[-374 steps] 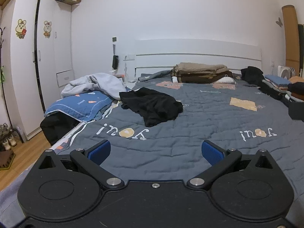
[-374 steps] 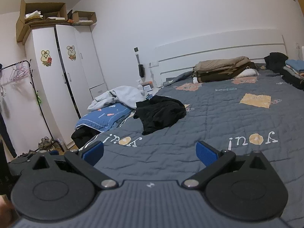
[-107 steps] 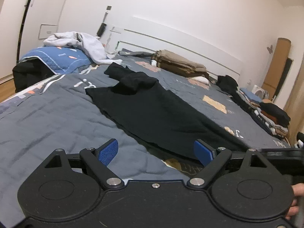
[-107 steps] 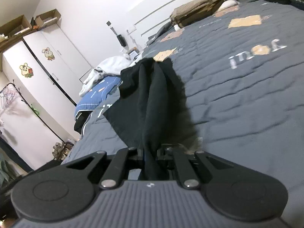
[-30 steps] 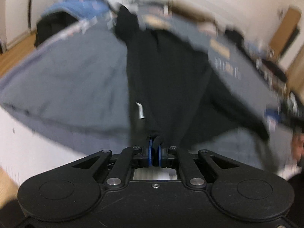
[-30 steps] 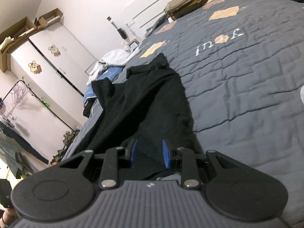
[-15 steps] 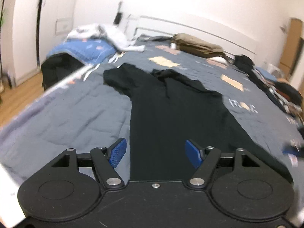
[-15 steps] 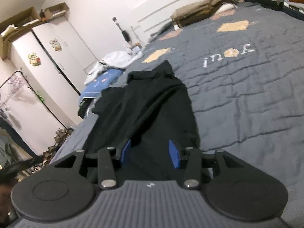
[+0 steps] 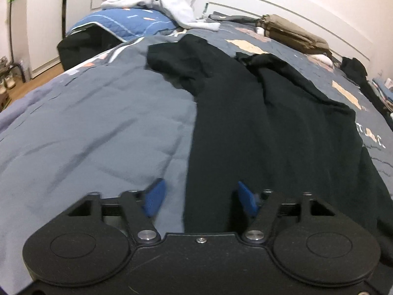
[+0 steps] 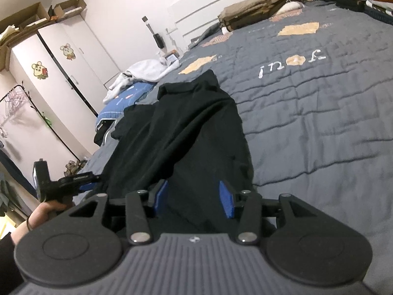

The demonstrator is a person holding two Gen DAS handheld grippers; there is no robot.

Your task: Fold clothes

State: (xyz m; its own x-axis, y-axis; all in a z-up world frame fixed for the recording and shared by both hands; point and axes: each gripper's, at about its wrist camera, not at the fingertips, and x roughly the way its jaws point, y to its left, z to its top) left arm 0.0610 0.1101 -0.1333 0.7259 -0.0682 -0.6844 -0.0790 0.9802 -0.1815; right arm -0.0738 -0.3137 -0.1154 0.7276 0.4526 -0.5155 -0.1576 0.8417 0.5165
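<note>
black shirt is being seen laid lengthwise on the grey quilt, collar end toward the headboard, hem end at the near edge under both grippers. one sleeve is spread out to the left side; fabric near the collar is bunched.

left gripper is being held with its blue pads apart, nothing clamped; the shirt's left hem edge is lying between the pads, contact not confirmable. right gripper is likewise being held released, pads spread over the shirt's hem area, nothing pinched.

in the right wrist view the left gripper is being held by a hand at the bed's near left edge, just beside the shirt.

writing: white and orange lettering is being shown on the quilt, upside down from this side, reading roughly "youi"; not fully legible. cartoon mouse stickers are being shown on the white wardrobe doors, no readable text.

folded tan and brown clothes are stacked by the headboard, well apart from the shirt.
</note>
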